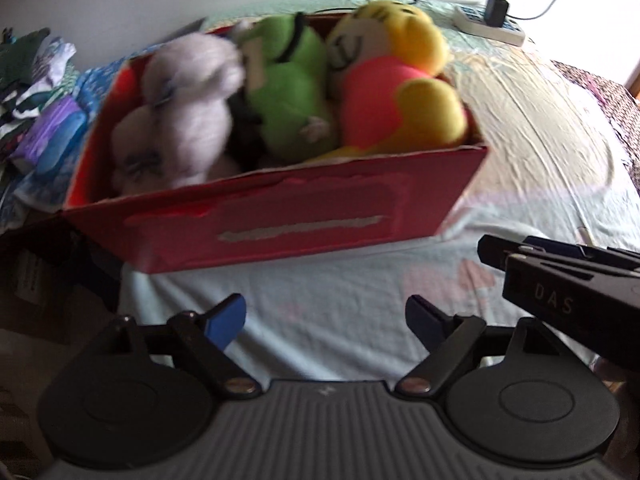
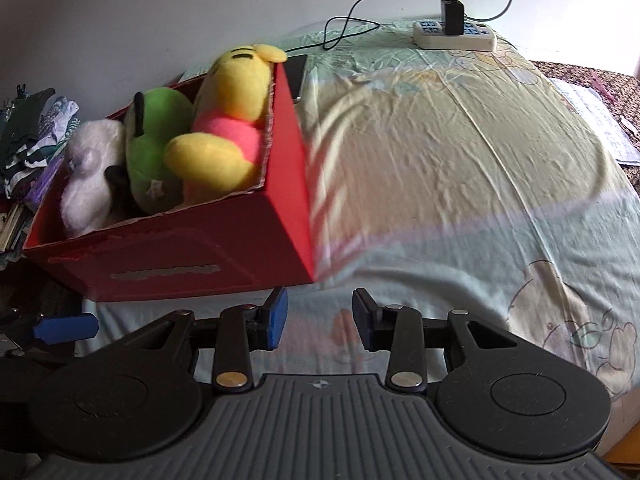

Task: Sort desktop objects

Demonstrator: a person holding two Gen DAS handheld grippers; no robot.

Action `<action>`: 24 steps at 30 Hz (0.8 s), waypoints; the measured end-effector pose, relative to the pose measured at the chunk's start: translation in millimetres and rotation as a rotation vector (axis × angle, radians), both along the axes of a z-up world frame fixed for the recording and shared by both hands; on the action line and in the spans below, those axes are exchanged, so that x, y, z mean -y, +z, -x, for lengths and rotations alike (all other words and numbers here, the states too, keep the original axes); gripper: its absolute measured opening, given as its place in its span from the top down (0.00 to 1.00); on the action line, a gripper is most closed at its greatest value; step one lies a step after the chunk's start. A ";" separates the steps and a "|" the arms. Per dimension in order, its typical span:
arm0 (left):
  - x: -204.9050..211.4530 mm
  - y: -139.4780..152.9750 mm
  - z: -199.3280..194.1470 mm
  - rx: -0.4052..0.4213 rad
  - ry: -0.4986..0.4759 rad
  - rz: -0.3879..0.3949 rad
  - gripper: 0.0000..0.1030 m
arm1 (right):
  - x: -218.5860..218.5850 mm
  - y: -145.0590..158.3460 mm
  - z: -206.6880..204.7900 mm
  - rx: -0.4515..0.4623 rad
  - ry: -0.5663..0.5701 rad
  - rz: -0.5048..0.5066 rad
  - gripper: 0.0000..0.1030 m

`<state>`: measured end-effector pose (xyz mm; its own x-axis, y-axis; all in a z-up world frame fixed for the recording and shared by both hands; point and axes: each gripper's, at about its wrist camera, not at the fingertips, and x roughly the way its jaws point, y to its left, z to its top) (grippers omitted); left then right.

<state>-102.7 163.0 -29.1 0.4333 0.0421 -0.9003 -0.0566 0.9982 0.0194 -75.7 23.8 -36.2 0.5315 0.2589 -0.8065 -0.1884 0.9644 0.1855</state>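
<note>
A red cardboard box stands on the bed sheet with three plush toys inside: a white one, a green one and a yellow bear in a pink shirt. My left gripper is open and empty, just in front of the box. My right gripper is open too, with nothing between its fingers, near the box's front right corner; its body shows in the left wrist view.
A white power strip with a black charger and cable lies at the far edge of the bed. A phone lies behind the box. Folded clothes pile up on the left. The patterned sheet stretches to the right.
</note>
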 end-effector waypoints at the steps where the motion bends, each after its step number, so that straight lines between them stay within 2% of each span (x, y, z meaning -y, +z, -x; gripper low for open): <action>1: -5.8 0.8 2.5 0.002 0.010 -0.001 0.15 | -6.2 0.9 2.2 0.003 0.007 -0.002 0.63; 12: -58.8 10.1 18.6 0.027 0.099 -0.021 0.14 | -59.8 16.8 16.3 0.020 0.096 -0.039 0.62; 19: -77.9 24.3 14.6 0.049 0.143 -0.037 0.12 | -75.6 40.7 18.7 0.065 0.137 -0.065 0.58; 24: -90.1 33.5 4.0 0.033 0.165 -0.012 0.11 | -79.2 58.1 15.5 0.106 0.129 -0.077 0.58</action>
<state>-106.6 253.1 4.3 0.4488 0.1262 -0.8847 -0.2210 0.9749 0.0269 -91.2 103.1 21.9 0.5710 0.3892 -0.7229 -0.3324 0.9147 0.2299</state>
